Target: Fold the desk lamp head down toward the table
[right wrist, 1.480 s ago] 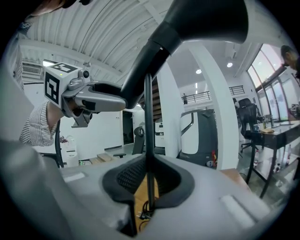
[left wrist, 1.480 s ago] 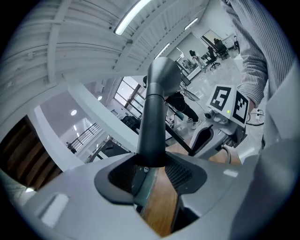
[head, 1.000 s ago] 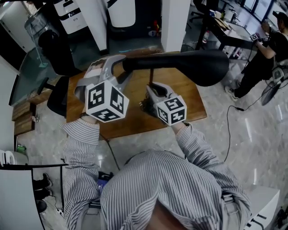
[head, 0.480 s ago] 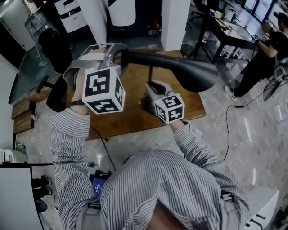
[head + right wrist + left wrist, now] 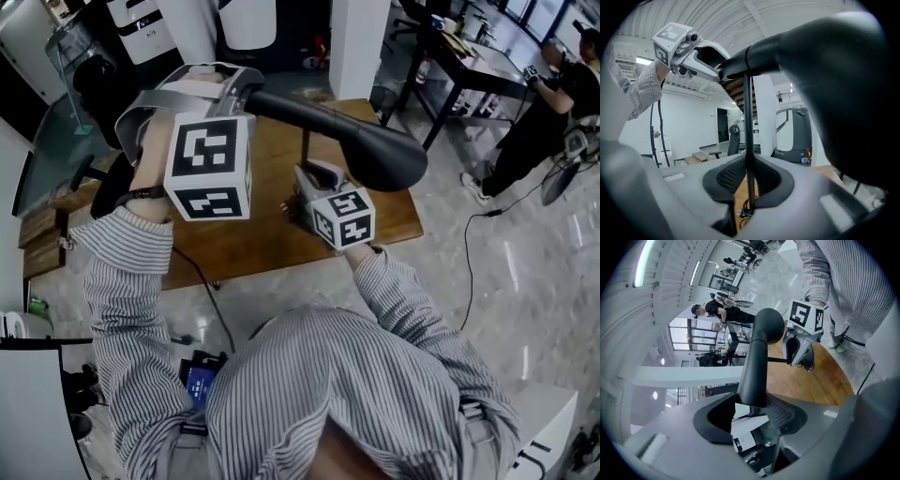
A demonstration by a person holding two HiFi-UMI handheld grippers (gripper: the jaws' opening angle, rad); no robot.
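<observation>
A black desk lamp stands on a wooden table. Its long head slopes down to the right, wide end lowest. My left gripper is high at the left, shut on the head's narrow end. In the left gripper view the head runs out from between the pads of that gripper. My right gripper is lower, shut on the lamp's thin upright pole. In the right gripper view the pole passes between the pads of the right gripper, with the head looming above.
A person in black stands at the far right beside a dark desk. A black office chair is behind the table's left end. A white pillar rises behind the table. Cables lie on the floor.
My left gripper has risen and rolled with the narrow end of the lamp head. The head has gone from level to sloping, wide end down. The right gripper has stayed on the pole.
</observation>
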